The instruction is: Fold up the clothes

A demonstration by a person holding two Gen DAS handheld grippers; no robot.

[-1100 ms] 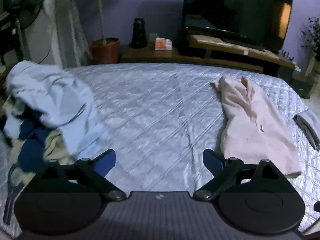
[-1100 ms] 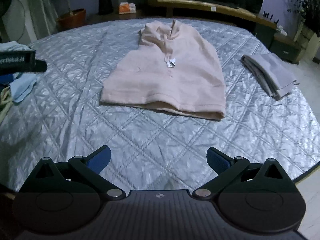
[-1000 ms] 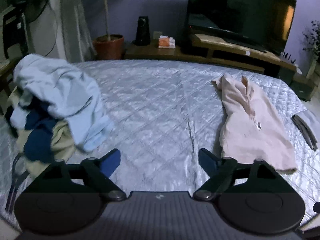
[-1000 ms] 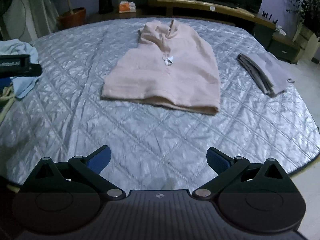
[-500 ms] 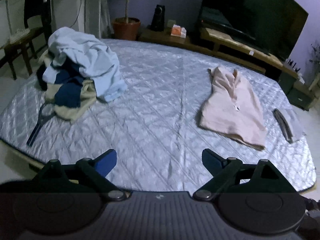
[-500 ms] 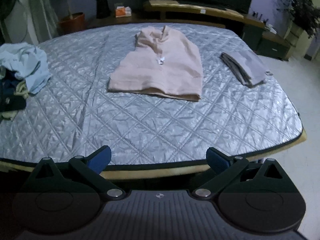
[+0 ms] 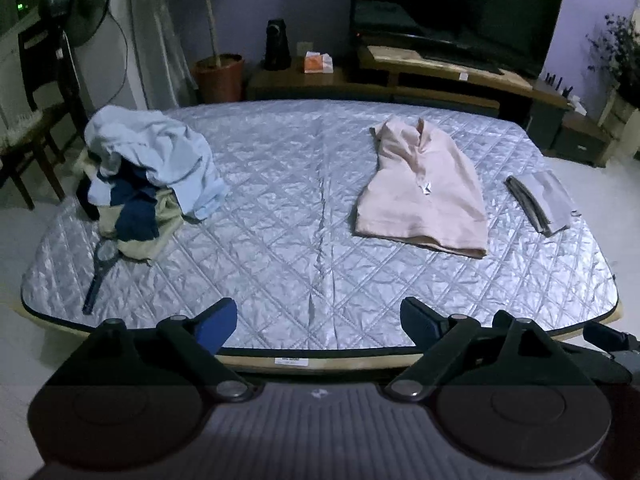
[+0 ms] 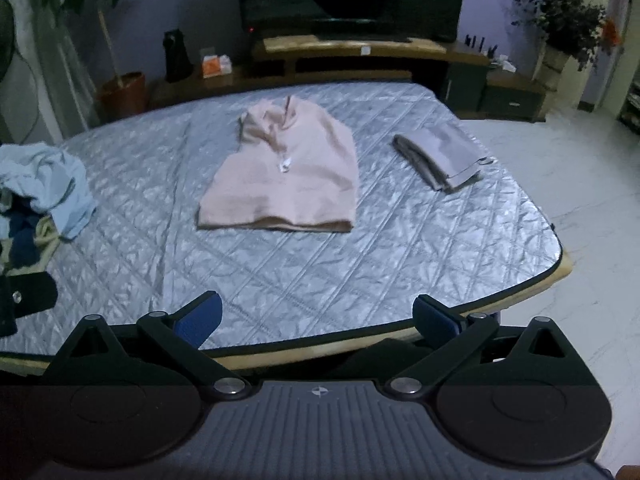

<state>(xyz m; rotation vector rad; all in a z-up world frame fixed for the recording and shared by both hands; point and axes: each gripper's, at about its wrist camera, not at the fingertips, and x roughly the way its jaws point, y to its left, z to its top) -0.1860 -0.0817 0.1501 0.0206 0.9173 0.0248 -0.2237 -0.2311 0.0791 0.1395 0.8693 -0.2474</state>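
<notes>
Grippers, left (image 7: pixel 318 316) and right (image 8: pixel 316 314), wide open, empty, near bed edge; risk: pink garment (image 8: pixel 286 172) bunching if grasped unevenly.

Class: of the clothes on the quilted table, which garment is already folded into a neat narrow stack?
The grey garment at the table's right end; the pink top lies spread flat and the left-hand pile is crumpled.

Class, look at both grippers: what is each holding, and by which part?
Nothing. The left gripper and the right gripper are both open and empty.
</notes>
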